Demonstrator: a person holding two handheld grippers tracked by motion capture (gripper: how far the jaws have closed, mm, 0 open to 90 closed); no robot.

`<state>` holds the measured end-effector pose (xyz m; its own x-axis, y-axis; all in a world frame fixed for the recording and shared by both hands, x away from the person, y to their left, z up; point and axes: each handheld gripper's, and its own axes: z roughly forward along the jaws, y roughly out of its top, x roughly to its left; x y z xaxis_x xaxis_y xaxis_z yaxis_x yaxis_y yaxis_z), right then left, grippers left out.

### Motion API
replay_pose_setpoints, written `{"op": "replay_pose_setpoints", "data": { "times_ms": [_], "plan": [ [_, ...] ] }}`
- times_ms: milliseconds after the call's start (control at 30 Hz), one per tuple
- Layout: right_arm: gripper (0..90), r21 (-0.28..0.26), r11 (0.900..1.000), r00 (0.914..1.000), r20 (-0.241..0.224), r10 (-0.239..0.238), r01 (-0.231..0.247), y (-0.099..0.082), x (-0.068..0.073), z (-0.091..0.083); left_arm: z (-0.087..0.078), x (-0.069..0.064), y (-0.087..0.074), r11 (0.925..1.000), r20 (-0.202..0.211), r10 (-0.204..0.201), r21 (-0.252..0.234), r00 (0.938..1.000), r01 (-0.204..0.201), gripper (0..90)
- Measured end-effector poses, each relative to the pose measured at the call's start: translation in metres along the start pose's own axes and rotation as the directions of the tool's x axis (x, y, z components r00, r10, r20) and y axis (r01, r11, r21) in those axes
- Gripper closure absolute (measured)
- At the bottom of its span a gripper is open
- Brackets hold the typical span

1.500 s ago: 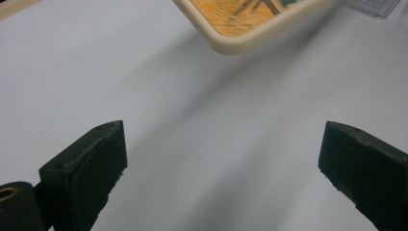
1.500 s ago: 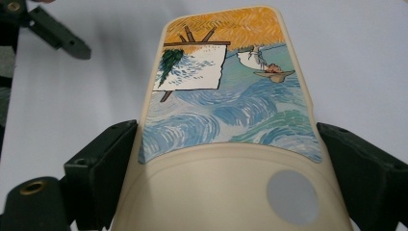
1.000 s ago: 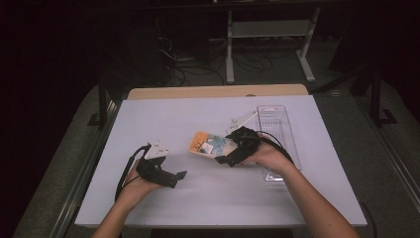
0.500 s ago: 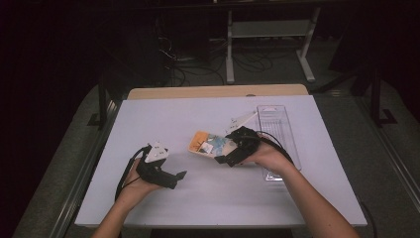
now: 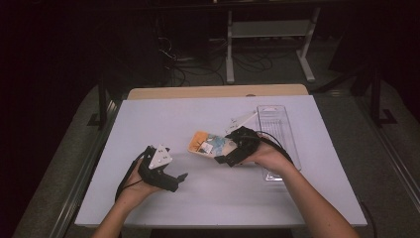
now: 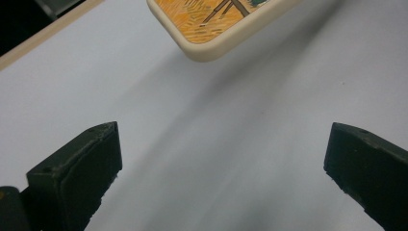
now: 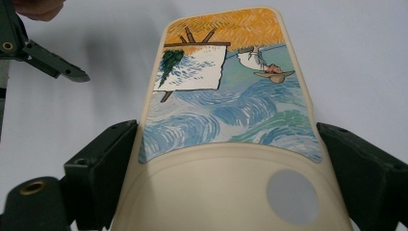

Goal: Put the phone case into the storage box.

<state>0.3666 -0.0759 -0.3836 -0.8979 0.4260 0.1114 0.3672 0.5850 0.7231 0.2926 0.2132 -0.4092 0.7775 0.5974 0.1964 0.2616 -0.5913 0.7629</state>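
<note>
A cream phone case (image 5: 208, 145) printed with an orange and blue painting is held just above the white table (image 5: 208, 203) near its middle. My right gripper (image 5: 224, 149) is shut on it from the right. In the right gripper view the case (image 7: 226, 96) runs away between the two jaws, which press on its long edges around my right gripper (image 7: 228, 139). My left gripper (image 5: 176, 168) hovers low over the table, left of the case and apart from it. It (image 6: 221, 144) is open with nothing between its jaws, and the case's orange end (image 6: 216, 19) lies ahead.
A clear plastic tray (image 5: 277, 134) lies along the table's right side, behind the right hand. A white card (image 5: 241, 120) rests by the tray's near left corner. A wooden edge (image 5: 213, 92) borders the table's far side, and dark floor surrounds it.
</note>
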Motion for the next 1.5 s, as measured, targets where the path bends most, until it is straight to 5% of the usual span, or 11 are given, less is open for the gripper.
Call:
{"op": "replay_pose_setpoints", "data": {
  "times_ms": [333, 700, 1133, 1233, 1267, 1367, 1467, 1500],
  "plan": [
    [10.1, 0.000, 1.0000, 1.0000, 0.001, -0.001, 0.001, 0.000, 0.000, 0.000, 0.000, -0.009, 0.002, 0.9944, -0.035, 0.105, -0.007, 0.9938, -0.105, 0.0],
    [10.1, 0.002, 1.0000, 1.0000, 0.000, -0.006, 0.006, 0.000, 0.000, 0.001, 0.000, -0.015, 0.002, 0.9801, -0.081, 0.198, -0.004, 0.9769, -0.199, 0.0],
    [10.1, 0.005, 1.0000, 1.0000, -0.005, -0.006, 0.006, 0.000, 0.000, 0.002, 0.000, -0.024, 0.002, 0.9386, -0.147, 0.344, 0.029, 0.9272, -0.344, 0.0],
    [10.1, 0.003, 1.0000, 1.0000, -0.006, -0.005, 0.005, 0.000, 0.000, 0.002, 0.001, -0.027, 0.002, 0.9346, -0.165, 0.352, 0.008, 0.9213, -0.356, 0.0],
    [10.1, 0.003, 1.0000, 1.0000, -0.004, -0.003, 0.003, 0.000, 0.000, 0.002, 0.000, -0.027, 0.003, 0.9245, -0.175, 0.379, 0.024, 0.9088, -0.380, 0.0],
    [10.2, 0.004, 1.0000, 1.0000, -0.002, -0.003, 0.003, 0.000, 0.000, 0.002, 0.001, -0.030, 0.002, 0.9101, -0.204, 0.410, 0.029, 0.8889, -0.413, 0.0],
    [10.1, 0.004, 1.0000, 1.0000, -0.002, -0.001, 0.001, 0.000, 0.001, 0.002, 0.000, -0.032, 0.003, 0.8979, -0.217, 0.435, 0.035, 0.8737, -0.439, 0.0],
    [10.2, 0.004, 1.0000, 1.0000, -0.002, -0.001, 0.001, 0.000, 0.000, 0.002, 0.001, -0.033, 0.002, 0.8977, -0.217, 0.435, 0.029, 0.8739, -0.440, 0.0]
  ]
}}
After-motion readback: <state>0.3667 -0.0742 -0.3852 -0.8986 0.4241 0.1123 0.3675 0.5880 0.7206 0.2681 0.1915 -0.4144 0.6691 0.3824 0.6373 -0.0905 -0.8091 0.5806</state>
